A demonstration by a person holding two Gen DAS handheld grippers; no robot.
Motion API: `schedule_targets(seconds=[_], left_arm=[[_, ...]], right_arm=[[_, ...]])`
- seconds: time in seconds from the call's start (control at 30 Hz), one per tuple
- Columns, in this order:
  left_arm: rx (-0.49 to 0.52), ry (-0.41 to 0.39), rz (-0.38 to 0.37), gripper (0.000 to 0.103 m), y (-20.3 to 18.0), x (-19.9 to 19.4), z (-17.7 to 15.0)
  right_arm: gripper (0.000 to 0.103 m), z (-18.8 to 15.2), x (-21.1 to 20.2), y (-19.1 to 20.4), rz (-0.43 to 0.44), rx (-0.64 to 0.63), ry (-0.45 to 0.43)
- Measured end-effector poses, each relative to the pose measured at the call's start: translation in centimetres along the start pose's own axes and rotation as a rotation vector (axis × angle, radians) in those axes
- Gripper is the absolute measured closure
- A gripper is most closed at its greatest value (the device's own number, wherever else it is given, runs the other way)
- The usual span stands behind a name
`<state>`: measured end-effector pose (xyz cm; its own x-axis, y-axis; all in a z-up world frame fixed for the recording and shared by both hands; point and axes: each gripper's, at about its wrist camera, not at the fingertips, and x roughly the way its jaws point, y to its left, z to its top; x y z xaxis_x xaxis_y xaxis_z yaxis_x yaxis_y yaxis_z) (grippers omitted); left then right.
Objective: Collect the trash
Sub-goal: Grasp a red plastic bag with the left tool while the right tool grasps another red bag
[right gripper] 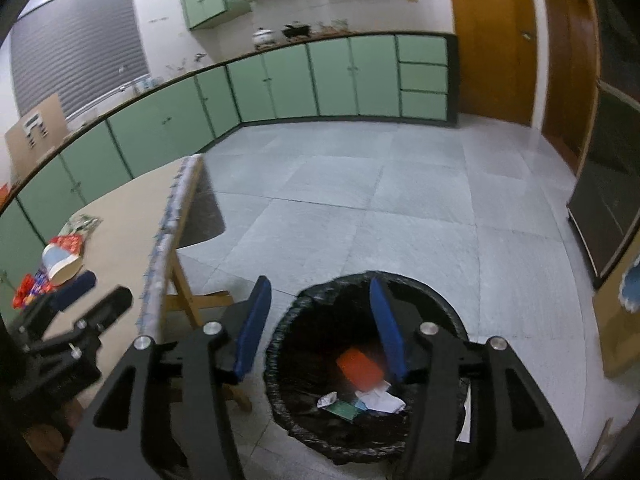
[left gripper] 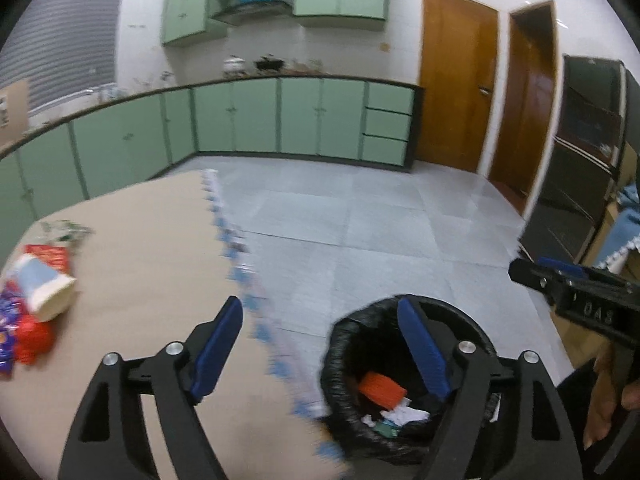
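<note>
A: Closest in the left wrist view is the left gripper (left gripper: 320, 344). Its blue pads stand wide apart with nothing between them.

B: And further left?

A: On the far left of the table (left gripper: 152, 240) lies a pile of trash: red wrappers (left gripper: 34, 340), a paper cup (left gripper: 44, 286) on its side, and a crumpled bit (left gripper: 66, 230) behind them. The table's patterned edge runs between the pads. To the right, on the floor beside the table, stands the bin (left gripper: 348, 364), lined with a black bag. An orange packet (left gripper: 380, 390) and white paper scraps (left gripper: 404, 416) lie inside.

B: The other side?

A: The right gripper (right gripper: 320, 324) also has its pads apart and empty. The bin (right gripper: 288, 320) sits just below it, its right pad over the bin's mouth. In the left view, that gripper (left gripper: 560, 284) shows at the right edge, with a hand (left gripper: 604, 396) under it.

B: Still trash left?

A: Yes, the cup (right gripper: 60, 266) and wrappers (right gripper: 32, 290) remain on the table (right gripper: 128, 232), well apart from the bin.
</note>
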<state>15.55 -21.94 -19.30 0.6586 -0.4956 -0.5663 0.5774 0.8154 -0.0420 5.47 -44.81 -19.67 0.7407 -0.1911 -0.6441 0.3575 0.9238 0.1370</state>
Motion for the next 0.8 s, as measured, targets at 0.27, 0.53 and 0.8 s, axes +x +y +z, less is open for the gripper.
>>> schedule_targets(seconds=[0.27, 0.53, 0.8], left_arm=[[-0.059, -0.034, 0.167, 0.018, 7.1, -5.7, -1.0], [-0.178, -0.065, 0.381, 0.015, 17.2, -11.7, -4.4], [-0.297, -0.105, 0.566, 0.015, 28.5, -16.9, -7.3]], right_arm=[[0.035, 0.7, -1.1, 6.6, 0.086, -0.071, -0.011], [0.032, 0.6, -1.1, 16.4, 0.219, -0.197, -0.007], [0.032, 0.4, -0.5, 25.8, 0.331, -0.303, -0.001]])
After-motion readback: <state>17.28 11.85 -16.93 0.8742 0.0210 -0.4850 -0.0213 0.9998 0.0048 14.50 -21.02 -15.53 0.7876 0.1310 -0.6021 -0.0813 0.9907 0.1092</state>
